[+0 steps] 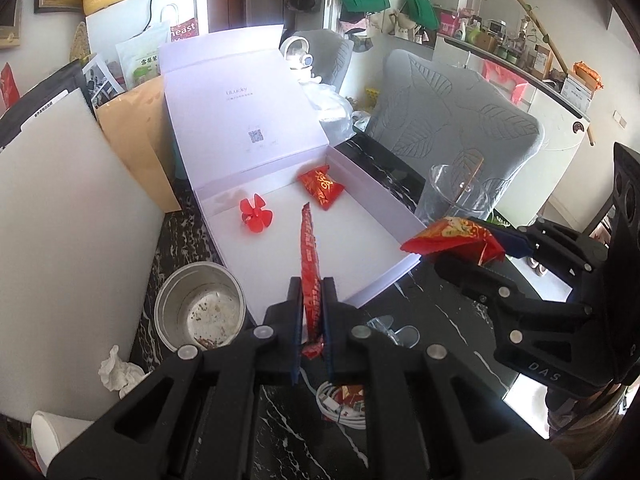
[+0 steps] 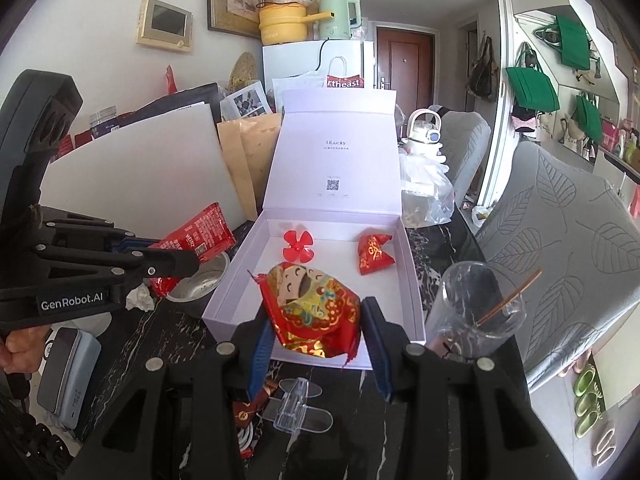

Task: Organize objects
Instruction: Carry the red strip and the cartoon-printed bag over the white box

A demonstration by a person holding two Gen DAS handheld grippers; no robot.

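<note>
Left gripper [image 1: 312, 320] jaws pinch a red sachet [image 1: 310, 264], seen edge-on in the left wrist view so its print is unreadable there; its lower end is hidden between the jaws. Right gripper [image 2: 316, 336] jaws clamp a red-gold packet [image 2: 312, 304] with a cartoon face; its bottom edge is crumpled, partly hidden by the jaws. Both are held at the near edge of the open white box [image 2: 416, 280] on the bench [image 1: 432, 320]. Inside the box: a red flower [image 2: 298, 245] and a small red candy [image 2: 374, 254], well apart. Around: clear cup [image 2: 476, 308] with a thin stick just right of the box, metal tin [image 1: 200, 306] left, clear plastic clip [image 2: 298, 404] and white cable [image 1: 340, 404] near the jaws, cable partly cut off. Crumpled tissue [image 1: 118, 372] by the tin. White board [image 1: 68, 240] leans at left.
</note>
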